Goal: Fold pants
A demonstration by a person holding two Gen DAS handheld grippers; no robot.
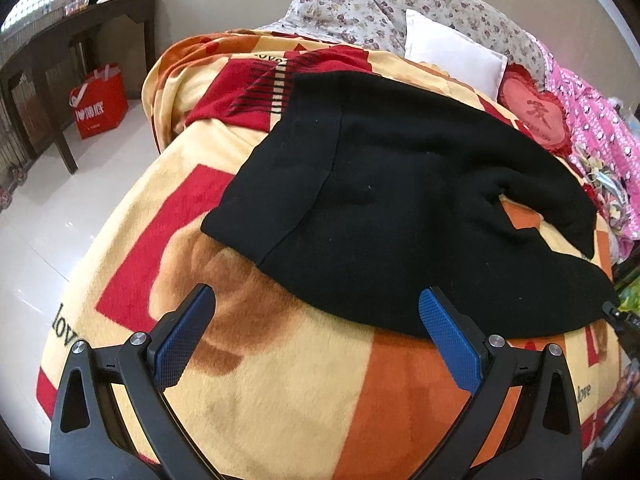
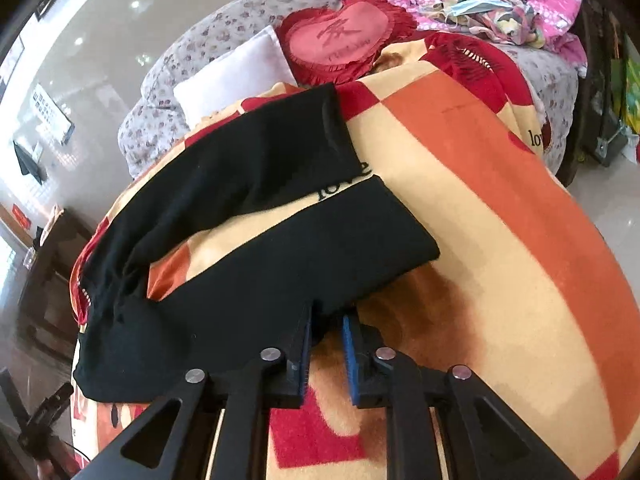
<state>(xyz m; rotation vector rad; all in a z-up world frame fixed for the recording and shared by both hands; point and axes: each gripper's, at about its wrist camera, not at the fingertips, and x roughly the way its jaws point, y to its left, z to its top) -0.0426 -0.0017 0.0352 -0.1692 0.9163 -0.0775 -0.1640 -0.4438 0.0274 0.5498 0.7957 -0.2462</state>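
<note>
Near, L view: my left gripper (image 1: 316,300) hangs over the blanket (image 1: 280,400) w/ fingers (image 1: 450,344) spread wide, nothing btwn them. R blue pad tip sits right at the near hem of the pants (image 1: 400,200); can't tell if it touches. L pad is over bare blanket, apart from the cloth.

Near, R view: my right gripper (image 2: 326,320) has fingers (image 2: 351,356) nearly closed, narrow gap. Tips are at the near edge of the pants (image 2: 280,272), and a bit of black cloth runs into the gap. Looks pinched, but the contact itself is hidden by the finger bodies, so can't say for sure.

Mid: pants lie flat on the bed, on the orange/red/cream blanket. Black, soft knit. In the R view two legs fork apart w/ a wedge of blanket showing btwn them; near leg's cuff end lies to the right, far leg reaches toward the pillows. Some bunching where the legs join, at left.

Far: white pillow (image 1: 452,52) just past the pants, red heart cushion (image 1: 536,108) beside it. Floral bedding (image 1: 360,4) behind those, pink patterned cover (image 1: 592,120) at the bed's far side.

Farthest, L view: dark wooden worktop (image 1: 80,36) by the wall, red bag (image 1: 100,100) on the floor beside its leg.
</note>
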